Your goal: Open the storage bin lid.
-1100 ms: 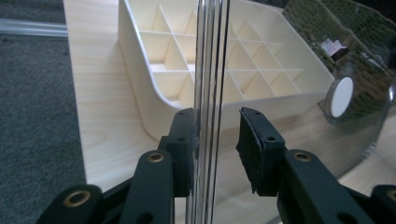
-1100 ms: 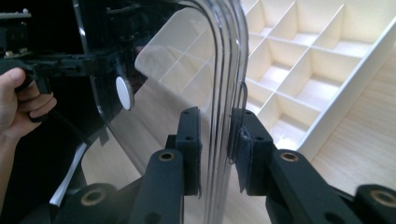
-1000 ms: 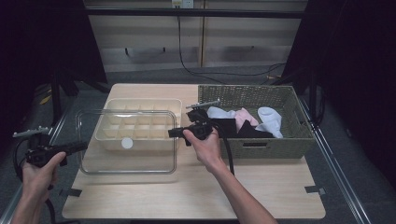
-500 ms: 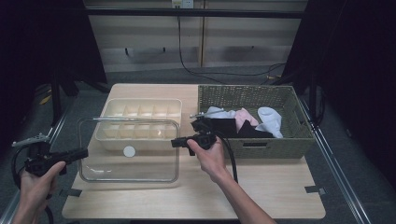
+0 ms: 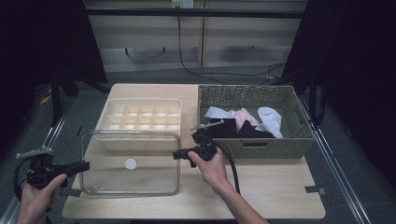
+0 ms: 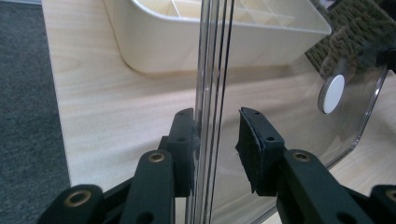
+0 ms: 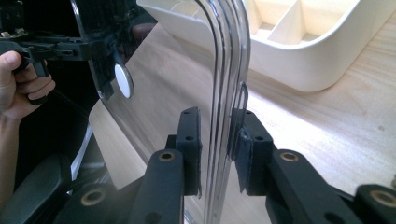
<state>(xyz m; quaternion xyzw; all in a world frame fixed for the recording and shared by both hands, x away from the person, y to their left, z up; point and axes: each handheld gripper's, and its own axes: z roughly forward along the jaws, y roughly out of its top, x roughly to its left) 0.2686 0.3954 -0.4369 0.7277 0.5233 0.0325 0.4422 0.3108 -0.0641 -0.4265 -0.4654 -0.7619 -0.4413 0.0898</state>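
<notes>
sliding toward the person, the clear lid (image 5: 130,163) is coming off the cream divided tray (image 5: 140,122): 1 second back it was sitting squarely over the compartments, half a second back it was partly drawn off, and now it is lying nearly flat over the near part of the worktop (image 5: 261,186), with only its far edge overlapping the tray's front wall. that is leaving the compartments open to the high view, so the uncovering step is looking close to done; the lid is probably still to be set down clear of the tray.

the lid is being carried between both hands. the left gripper (image 5: 82,165) is meeting the lid's left edge; in the left gripper view its jaws are standing moderately apart, the left pad touching the clear rim (image 6: 212,93) and the right pad (image 6: 254,147) held off it with a visible gap, so this grip is looking loose or just being released. the right gripper (image 5: 180,154) is at the lid's right edge; in the right gripper view the jaws are sitting much closer, straddling the curved rim (image 7: 229,70), the right pad (image 7: 243,144) seeming pressed against it and the left one a hair away.

the white round knob (image 5: 131,163) is marking the lid's middle. beyond, the woven basket (image 5: 252,148) with the socks (image 5: 271,119) is standing just beside the tray, untouched.
</notes>
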